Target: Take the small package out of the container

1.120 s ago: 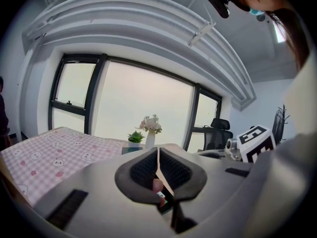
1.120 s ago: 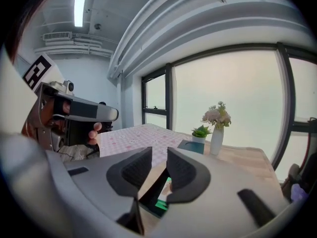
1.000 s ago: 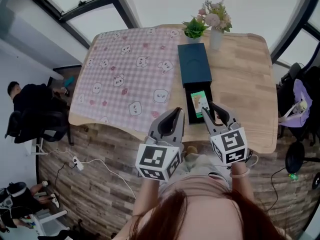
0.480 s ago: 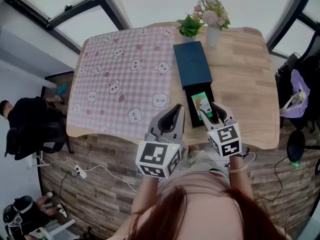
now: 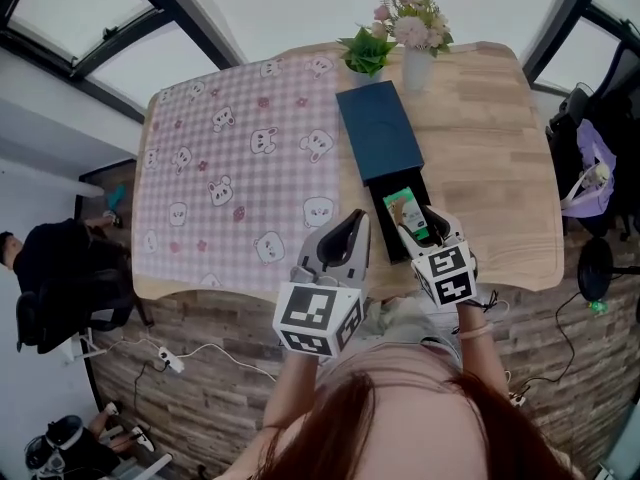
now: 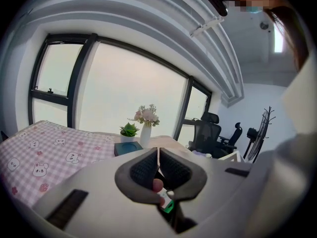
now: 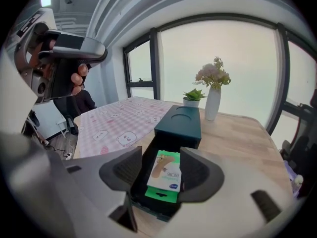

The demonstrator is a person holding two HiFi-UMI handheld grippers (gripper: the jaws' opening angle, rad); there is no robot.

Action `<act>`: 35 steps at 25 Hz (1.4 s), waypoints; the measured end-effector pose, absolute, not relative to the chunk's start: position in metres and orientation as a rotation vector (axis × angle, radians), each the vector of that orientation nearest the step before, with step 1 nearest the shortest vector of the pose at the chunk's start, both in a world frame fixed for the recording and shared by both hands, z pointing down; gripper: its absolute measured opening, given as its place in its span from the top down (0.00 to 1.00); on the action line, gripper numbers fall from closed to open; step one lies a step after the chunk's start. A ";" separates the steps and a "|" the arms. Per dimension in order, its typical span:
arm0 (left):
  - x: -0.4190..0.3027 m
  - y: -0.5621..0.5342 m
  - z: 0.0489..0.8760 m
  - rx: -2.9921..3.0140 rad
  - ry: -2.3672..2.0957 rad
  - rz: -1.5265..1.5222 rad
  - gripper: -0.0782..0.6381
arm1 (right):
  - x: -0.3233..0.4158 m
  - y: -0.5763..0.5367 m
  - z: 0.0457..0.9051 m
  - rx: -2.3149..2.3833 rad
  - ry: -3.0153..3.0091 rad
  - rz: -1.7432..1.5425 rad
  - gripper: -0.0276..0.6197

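One package, one container, one vase, one potted plant.

Left gripper has its jaws together; right gripper beside it, jaws opening, small package between them, ungripped

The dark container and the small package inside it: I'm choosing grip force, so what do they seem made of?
Container: probably rigid board or plastic, matte dark teal; flat faces, crisp edges, no glare. Small package: likely thin printed cardboard; white and green print, flat face, straight edges.
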State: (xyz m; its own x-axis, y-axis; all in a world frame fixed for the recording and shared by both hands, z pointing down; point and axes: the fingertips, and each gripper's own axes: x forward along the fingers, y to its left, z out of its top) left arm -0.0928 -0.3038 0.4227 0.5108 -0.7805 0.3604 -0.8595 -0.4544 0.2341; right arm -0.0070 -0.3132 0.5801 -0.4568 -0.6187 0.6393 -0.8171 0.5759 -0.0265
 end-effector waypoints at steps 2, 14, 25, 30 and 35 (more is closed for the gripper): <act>-0.094 -0.308 0.426 2.373 -1.344 0.291 0.87 | -0.008 -0.316 0.588 1.133 -2.205 0.462 0.60; -0.104 -0.336 0.445 2.340 -1.305 0.326 0.87 | -0.012 -0.324 0.633 1.077 -2.081 0.604 0.52; -0.111 -0.357 0.464 2.322 -1.263 0.373 0.87 | -0.013 -0.330 0.663 1.072 -1.960 0.695 0.47; -0.112 -0.363 0.472 2.314 -1.237 0.385 0.87 | -0.014 -0.328 0.676 1.060 -1.907 0.747 0.44; -0.113 -0.369 0.477 2.308 -1.217 0.391 0.87 | -0.012 -0.333 0.681 1.069 -1.866 0.759 0.44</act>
State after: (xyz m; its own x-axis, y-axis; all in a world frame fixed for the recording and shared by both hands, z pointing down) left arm -0.1134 -0.3687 0.4771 0.5599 -0.6854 0.4656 -0.8283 -0.4768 0.2941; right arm -0.0124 -0.3331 0.6808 -0.2888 -0.3809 0.8784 -0.8859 0.4541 -0.0944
